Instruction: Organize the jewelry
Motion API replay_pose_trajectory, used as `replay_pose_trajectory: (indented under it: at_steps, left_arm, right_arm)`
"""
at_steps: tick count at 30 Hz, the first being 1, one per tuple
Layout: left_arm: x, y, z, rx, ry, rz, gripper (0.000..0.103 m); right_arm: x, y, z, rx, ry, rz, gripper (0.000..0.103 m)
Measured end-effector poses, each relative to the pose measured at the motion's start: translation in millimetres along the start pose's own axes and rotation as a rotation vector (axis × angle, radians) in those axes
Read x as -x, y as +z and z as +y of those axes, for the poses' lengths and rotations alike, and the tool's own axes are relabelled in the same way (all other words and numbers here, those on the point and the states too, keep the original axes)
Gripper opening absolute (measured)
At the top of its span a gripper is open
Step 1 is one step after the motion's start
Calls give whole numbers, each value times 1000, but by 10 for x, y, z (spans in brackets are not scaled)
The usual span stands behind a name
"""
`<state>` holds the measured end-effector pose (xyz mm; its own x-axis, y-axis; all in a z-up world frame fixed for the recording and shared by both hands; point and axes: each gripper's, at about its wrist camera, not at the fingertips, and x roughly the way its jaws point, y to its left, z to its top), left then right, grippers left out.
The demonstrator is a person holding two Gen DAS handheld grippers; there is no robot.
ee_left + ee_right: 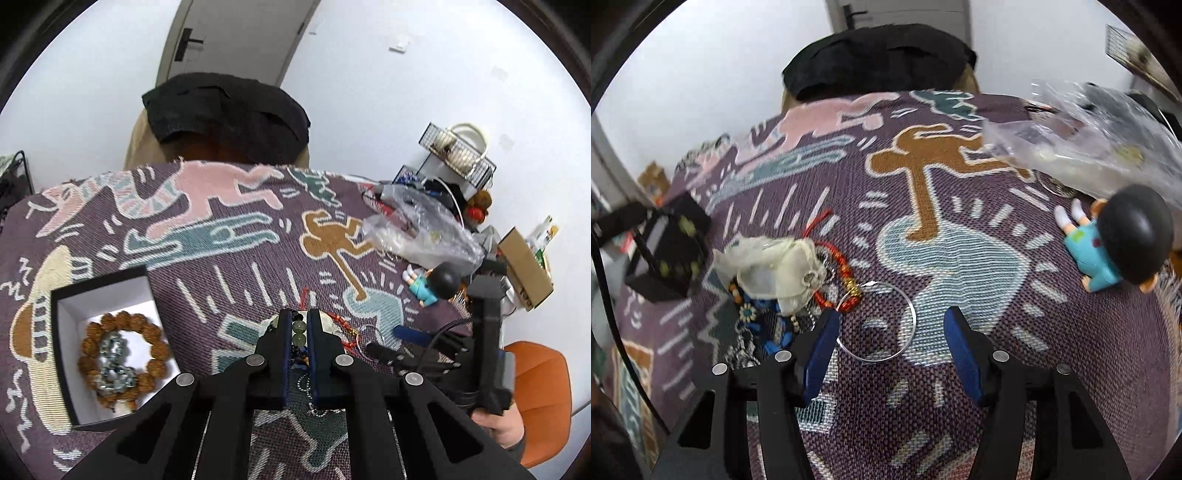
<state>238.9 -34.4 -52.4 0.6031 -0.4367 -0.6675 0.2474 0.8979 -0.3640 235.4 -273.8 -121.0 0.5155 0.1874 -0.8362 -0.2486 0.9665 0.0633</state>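
My left gripper (298,317) is shut on a pale green bead bracelet (298,329), just above the jewelry pile on the patterned cloth. A black box with a white inside (68,308) lies to its left; it holds a brown bead bracelet (155,334) and a silver chain (114,360). My right gripper (890,321) is open, low over a thin silver bangle (909,302). Left of it lie a red cord bracelet (846,273), a sheer white pouch (775,266) and blue beaded jewelry (774,332).
A doll with black hair and a teal outfit (1108,240) lies at the right, beside a clear plastic bag (1089,147). A black cushion (229,110) sits at the cloth's far edge. Wire racks (458,155), a cardboard box (524,266) and an orange chair (539,387) stand at the right.
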Motion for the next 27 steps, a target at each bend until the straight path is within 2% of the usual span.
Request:
replay_pose_trajectory:
  at_steps: [4, 9, 12, 23, 24, 25, 27]
  left_arm:
    - [142, 0, 78, 15, -3, -29, 8]
    - [277, -31, 216, 44, -2, -53, 8]
    - [318, -46, 278, 60, -5, -60, 8]
    - [415, -96, 423, 91, -16, -74, 8]
    - [426, -101, 435, 93, -16, -76, 8]
    - [435, -105, 447, 95, -16, -78, 8]
    - [448, -106, 470, 101, -18, -80, 8]
  right_arm:
    - [-71, 11, 57, 80, -23, 34, 59]
    - [-82, 6, 56, 149, 10, 54, 60]
    - [-83, 2, 90, 203, 1, 60, 60]
    - [-126, 32, 101, 234, 27, 45, 62]
    - [-121, 25, 91, 231, 29, 41, 59]
    - [-100, 12, 78, 229, 28, 35, 51]
    - [-70, -19, 45, 219, 28, 38, 51]
